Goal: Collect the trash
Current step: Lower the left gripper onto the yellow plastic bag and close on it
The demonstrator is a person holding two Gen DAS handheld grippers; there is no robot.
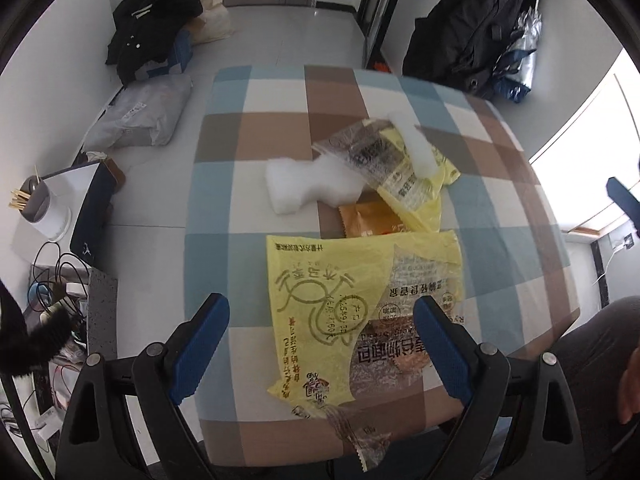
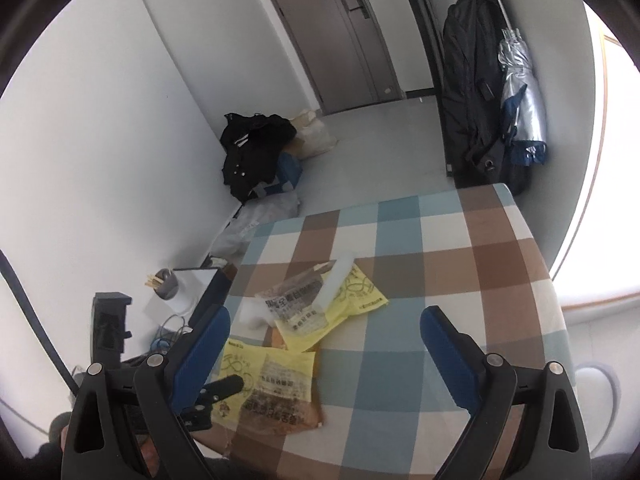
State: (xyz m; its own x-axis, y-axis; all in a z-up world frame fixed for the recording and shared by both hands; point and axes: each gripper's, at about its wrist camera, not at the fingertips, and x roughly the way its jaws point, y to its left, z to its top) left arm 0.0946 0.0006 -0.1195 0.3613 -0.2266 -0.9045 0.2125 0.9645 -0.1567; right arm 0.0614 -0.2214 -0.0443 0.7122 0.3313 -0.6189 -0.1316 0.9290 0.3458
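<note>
Left gripper (image 1: pixel 322 344) hangs wide open over the near yellow wrapper (image 1: pixel 360 320) on the checked table (image 1: pixel 500 240), pads clear of it. Right gripper (image 2: pixel 325 354) is spread too, empty, beside it.

1. Table (image 1: pixel 256 92) w/ checked cloth in blue, white & brown squares; near edge at 6 o'clock in left wrist view.
2. Yellow bread wrapper (image 1: pixel 332 292), flat, approx center-to-6, reaching the near edge.
3. Orange packet (image 1: pixel 368 220) just beyond it, toward 12, partly under other trash.
4. White foam piece (image 1: pixel 296 188) at 11 of the packet, touching it.
5. 2nd yellow/clear wrapper (image 1: pixel 400 172) at 1 o'clock, overlapping foam & packet.
6. White foam strip (image 1: pixel 416 144) lies on that wrapper.
</note>
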